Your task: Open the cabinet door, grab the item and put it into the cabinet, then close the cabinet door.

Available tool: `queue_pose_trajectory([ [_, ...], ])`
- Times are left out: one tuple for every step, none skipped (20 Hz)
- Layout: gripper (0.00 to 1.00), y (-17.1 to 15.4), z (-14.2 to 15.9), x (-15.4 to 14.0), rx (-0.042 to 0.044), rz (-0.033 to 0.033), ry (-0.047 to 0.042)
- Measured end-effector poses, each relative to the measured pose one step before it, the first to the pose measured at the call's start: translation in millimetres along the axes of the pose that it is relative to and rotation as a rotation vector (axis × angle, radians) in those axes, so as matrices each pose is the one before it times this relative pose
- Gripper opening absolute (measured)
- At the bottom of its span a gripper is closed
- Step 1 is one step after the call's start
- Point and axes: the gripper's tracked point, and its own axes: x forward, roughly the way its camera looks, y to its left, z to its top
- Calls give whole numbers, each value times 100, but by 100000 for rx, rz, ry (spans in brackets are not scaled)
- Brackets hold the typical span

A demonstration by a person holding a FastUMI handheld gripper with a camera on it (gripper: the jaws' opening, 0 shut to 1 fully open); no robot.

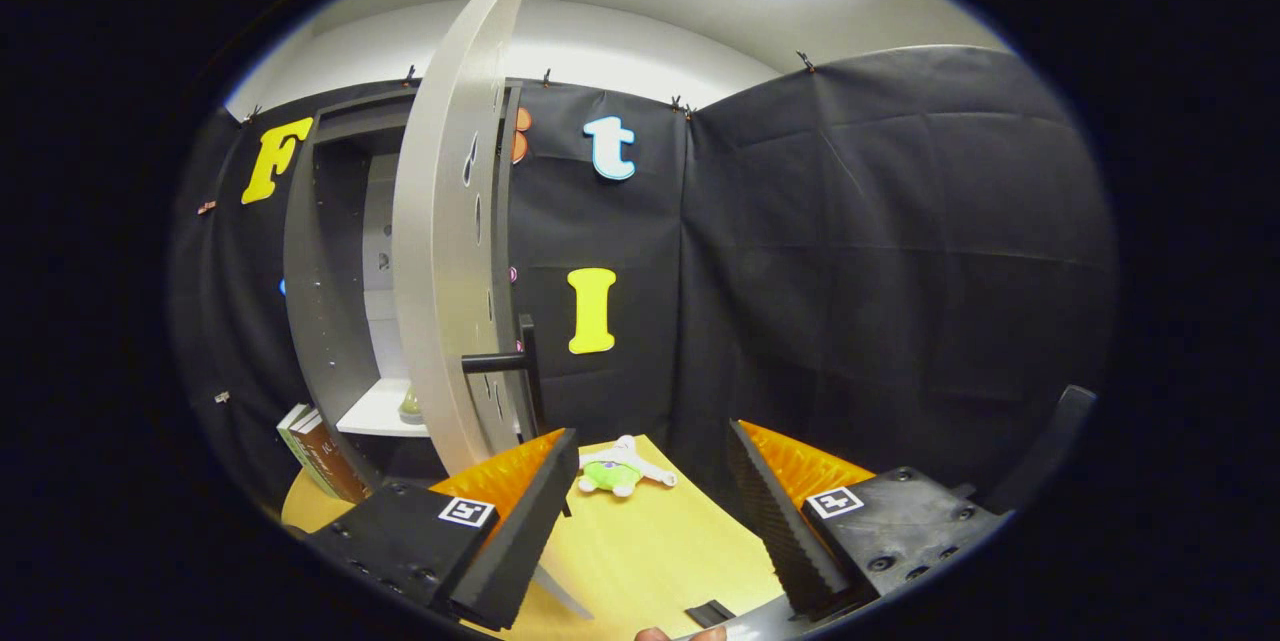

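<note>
toy (622,470) flat, lengthwise across open claw (655,511)

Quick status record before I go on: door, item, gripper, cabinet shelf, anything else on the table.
cabinet door: swung open, edge toward the camera, dark handle
item: small toy figure lying on the yellow table, just beyond the fingers
gripper: open, holding nothing
cabinet shelf: white, small greenish object on it
also: books leaning by the cabinet
</note>
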Motion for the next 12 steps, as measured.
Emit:
queue_pose_trajectory([
  [96,542,-137,299,-201,789,488],
  [97,312,94,-153,235,1186,169],
  [97,116,184,-98,28,1349,247],
  [97,122,158,-299,-25,982,230],
  [97,243,231,-292,-15,830,158],
  [97,386,157,-435,296,1025,266],
  [97,677,199,-639,627,1462,333],
  [97,950,-45,-599,551,1597,500],
  [97,301,51,-64,622,1720,160],
  [97,563,-51,-8,305,2098,590],
  [97,1378,-141,-231,134,2082,200],
  [97,1937,-554,-62,83,1929,328],
])
